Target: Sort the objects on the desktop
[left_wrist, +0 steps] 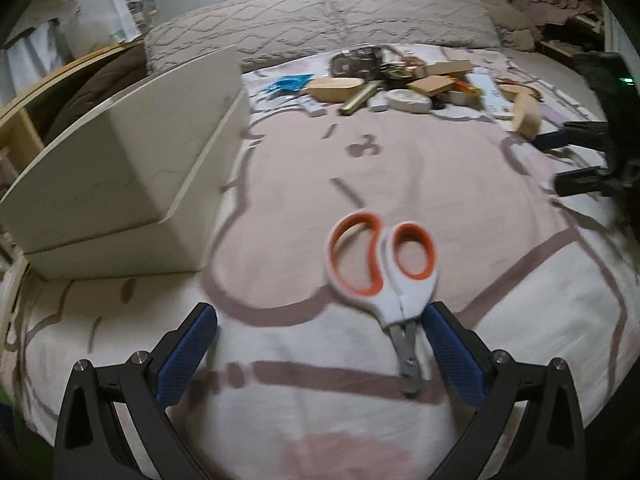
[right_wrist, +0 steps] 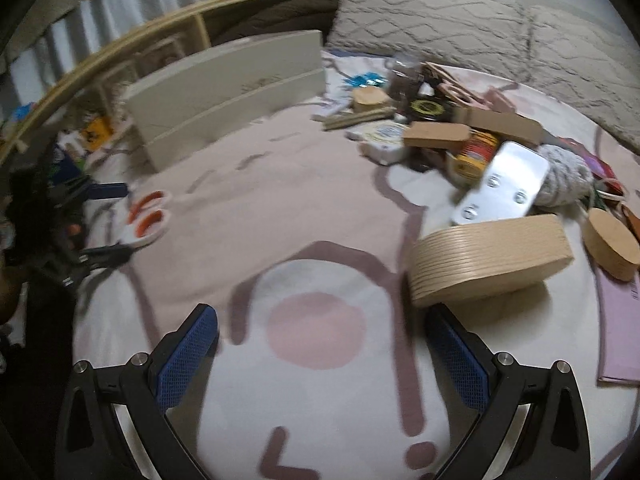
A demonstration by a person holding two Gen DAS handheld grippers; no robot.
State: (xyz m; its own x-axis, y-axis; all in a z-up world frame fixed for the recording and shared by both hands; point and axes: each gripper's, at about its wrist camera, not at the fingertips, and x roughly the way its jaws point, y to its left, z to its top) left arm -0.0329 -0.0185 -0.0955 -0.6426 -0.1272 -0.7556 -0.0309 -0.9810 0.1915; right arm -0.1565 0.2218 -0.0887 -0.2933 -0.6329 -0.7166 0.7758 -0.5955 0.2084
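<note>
White scissors with orange handle loops (left_wrist: 384,272) lie flat on the pink blanket, blades pointing at me. My left gripper (left_wrist: 320,320) is open; the blades sit between its fingers, close to the right pad (left_wrist: 452,356), not clamped. From the right wrist, the same scissors (right_wrist: 146,220) and left gripper (right_wrist: 114,224) show at far left. My right gripper (right_wrist: 320,320) is open over bare blanket, and a tilted oval wooden box (right_wrist: 488,260) rests just beyond its right fingertip. It appears open at the right edge of the left wrist view (left_wrist: 560,160).
A cream stepped organiser box (left_wrist: 120,184) (right_wrist: 224,96) stands at the left on the bed. A pile of small items (left_wrist: 400,84) lies at the far side, including a silver tin (right_wrist: 500,188) and cardboard boxes. Pillows (left_wrist: 340,16) lie behind. The pink blanket (left_wrist: 400,168) spreads between.
</note>
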